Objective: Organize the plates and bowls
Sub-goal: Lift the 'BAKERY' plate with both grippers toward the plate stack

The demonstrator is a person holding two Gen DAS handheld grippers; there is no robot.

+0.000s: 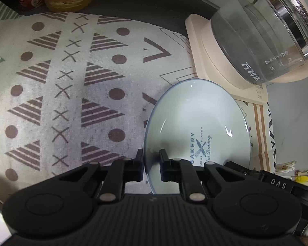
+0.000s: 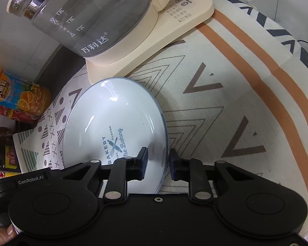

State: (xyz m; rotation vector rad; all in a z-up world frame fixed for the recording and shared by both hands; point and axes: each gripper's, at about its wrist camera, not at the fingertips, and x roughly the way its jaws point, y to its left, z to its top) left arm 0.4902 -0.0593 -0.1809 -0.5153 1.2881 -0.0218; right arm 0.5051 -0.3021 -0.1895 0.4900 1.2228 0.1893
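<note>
Pale blue "BAKERY" plate (image 1: 197, 127) on patterned cloth (image 1: 71, 82). Left gripper (image 1: 152, 160) pinches its left rim, right gripper (image 2: 158, 160) its right rim, both nearly closed. Near plate edge hidden behind gripper bodies; glass kettle (image 2: 88, 16) beyond fingertips.

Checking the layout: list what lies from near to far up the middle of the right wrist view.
Right gripper fingers straddling the rim, then the bakery plate, then the kettle base, then the glass kettle.
</note>
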